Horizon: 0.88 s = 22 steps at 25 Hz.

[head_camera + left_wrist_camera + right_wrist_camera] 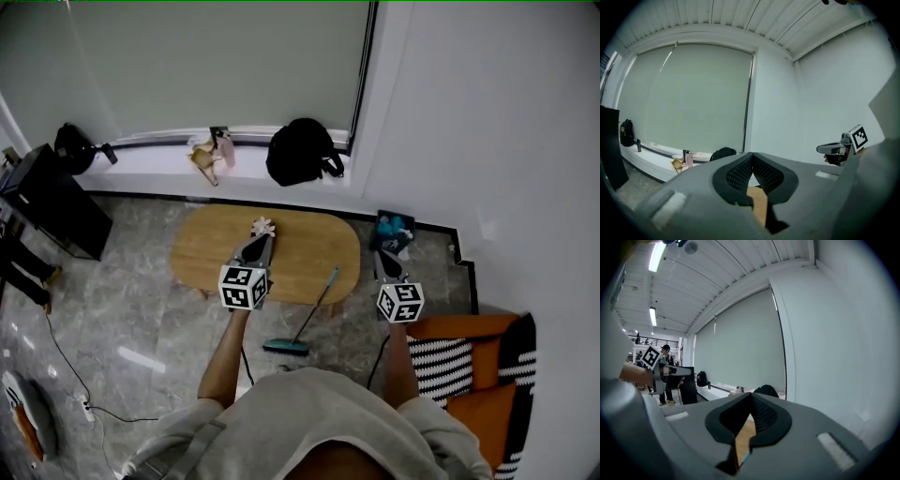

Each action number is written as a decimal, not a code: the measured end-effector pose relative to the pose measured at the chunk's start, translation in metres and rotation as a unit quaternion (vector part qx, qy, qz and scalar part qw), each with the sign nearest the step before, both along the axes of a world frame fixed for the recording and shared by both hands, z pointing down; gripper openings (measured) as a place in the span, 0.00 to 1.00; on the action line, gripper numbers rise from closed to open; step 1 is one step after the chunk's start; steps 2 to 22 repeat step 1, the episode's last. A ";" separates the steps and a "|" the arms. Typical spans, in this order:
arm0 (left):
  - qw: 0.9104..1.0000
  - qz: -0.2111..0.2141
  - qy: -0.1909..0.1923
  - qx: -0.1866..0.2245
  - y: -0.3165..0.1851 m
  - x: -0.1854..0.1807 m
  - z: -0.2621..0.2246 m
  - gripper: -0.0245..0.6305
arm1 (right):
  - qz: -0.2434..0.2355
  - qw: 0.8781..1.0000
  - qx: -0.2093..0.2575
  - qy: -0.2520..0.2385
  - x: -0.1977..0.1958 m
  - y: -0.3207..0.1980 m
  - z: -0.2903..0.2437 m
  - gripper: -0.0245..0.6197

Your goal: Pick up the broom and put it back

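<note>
The broom (302,328) has a teal head on the floor and a thin handle leaning on the front right edge of the oval wooden table (211,253). My left gripper (262,231) is held over the table, left of the broom handle, with its jaws shut and nothing between them. My right gripper (382,257) hovers right of the table, also shut and empty. In the left gripper view the left gripper (752,157) points toward the window, and the right gripper (836,149) shows at the right. In the right gripper view the right gripper (751,397) is shut; the left gripper (665,371) shows at the left.
A black backpack (300,152), a pink bottle (226,148) and a tan object (203,158) sit on the windowsill. A black cabinet (54,204) stands at the left. An orange seat with a striped cushion (464,361) is at the right. A cable (70,375) runs across the floor.
</note>
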<state>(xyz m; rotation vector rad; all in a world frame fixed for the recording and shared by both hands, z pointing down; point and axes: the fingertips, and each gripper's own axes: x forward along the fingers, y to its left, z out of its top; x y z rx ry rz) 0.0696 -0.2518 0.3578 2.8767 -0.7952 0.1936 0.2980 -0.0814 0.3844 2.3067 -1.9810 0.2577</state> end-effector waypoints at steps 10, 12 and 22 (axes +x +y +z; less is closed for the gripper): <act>1.000 0.001 0.000 0.000 -0.001 0.001 0.000 0.04 | 0.000 1.000 0.000 0.000 0.001 -0.001 0.000 0.04; 1.000 0.001 0.000 0.000 -0.001 0.001 0.000 0.04 | 0.000 1.000 0.000 0.000 0.001 -0.001 0.000 0.04; 1.000 0.001 0.000 0.000 -0.001 0.001 0.000 0.04 | 0.000 1.000 0.000 0.000 0.001 -0.001 0.000 0.04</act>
